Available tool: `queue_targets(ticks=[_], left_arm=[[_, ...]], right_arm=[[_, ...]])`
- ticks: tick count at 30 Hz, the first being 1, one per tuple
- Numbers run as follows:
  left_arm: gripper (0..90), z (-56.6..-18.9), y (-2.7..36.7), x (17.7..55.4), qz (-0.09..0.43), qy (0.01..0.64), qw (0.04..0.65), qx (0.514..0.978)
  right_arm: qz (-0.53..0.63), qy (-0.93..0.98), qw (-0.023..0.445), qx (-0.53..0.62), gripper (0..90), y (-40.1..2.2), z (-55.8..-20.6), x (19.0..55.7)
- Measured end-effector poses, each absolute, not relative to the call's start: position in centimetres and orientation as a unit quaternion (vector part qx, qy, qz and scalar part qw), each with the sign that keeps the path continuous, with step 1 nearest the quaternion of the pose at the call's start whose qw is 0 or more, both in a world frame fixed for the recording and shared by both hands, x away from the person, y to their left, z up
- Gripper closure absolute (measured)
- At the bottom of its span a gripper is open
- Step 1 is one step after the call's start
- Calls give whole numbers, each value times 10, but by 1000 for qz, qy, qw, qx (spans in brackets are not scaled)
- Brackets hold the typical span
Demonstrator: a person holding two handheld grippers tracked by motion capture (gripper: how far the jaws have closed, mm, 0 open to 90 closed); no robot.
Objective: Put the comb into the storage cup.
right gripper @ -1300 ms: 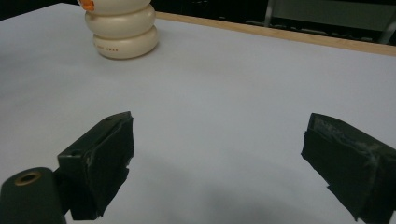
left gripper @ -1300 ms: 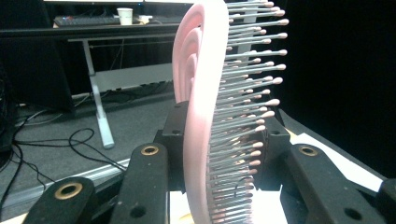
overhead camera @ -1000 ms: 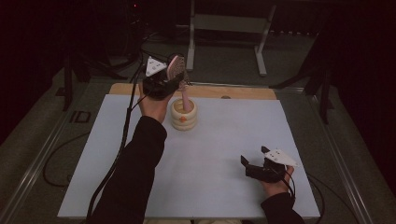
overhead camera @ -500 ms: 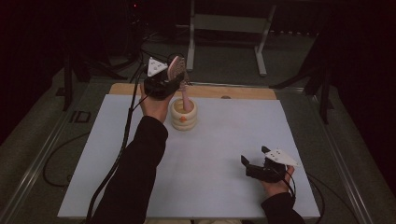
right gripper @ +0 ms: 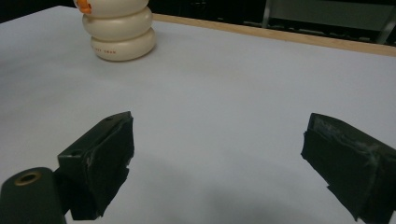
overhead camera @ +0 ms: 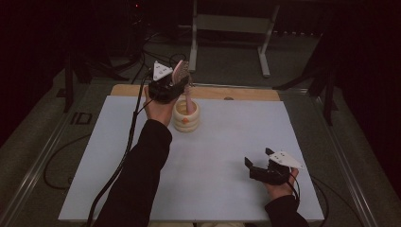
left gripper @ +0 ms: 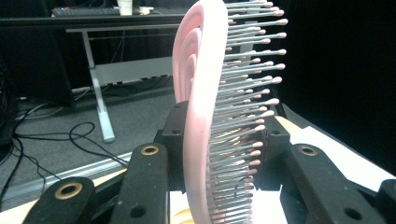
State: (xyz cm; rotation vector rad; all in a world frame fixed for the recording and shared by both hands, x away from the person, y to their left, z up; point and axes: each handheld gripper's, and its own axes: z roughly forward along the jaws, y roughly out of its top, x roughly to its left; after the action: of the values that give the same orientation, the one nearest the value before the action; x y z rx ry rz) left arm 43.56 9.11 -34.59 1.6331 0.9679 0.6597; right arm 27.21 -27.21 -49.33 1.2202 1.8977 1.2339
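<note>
**Brush could snag the holder's rim or tip it**

Nearest the person, the right gripper (overhead camera: pixel 257 165) rests low over the worktop (overhead camera: pixel 227 142) with its jaws spread wide and nothing between them, well apart from the action. Farther off, the left gripper (overhead camera: pixel 176 84) is clamped on the head of a pink hairbrush (left gripper: pixel 205 107), whose handle points down into the cream ribbed holder (overhead camera: pixel 186 116). Whether the handle tip touches the bottom is hard to tell. The grip sits on the bristle side, so the brush may twist. A tilted handle could catch the rim and topple the unsteadied holder.
</note>
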Motion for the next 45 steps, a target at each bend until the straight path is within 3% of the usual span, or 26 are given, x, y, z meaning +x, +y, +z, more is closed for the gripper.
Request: queue_targets(ticks=[45], left_arm=[[651, -371, 90, 444, 264, 426, 527, 686]], right_arm=[[463, 707, 280, 455, 88, -272, -494, 273]])
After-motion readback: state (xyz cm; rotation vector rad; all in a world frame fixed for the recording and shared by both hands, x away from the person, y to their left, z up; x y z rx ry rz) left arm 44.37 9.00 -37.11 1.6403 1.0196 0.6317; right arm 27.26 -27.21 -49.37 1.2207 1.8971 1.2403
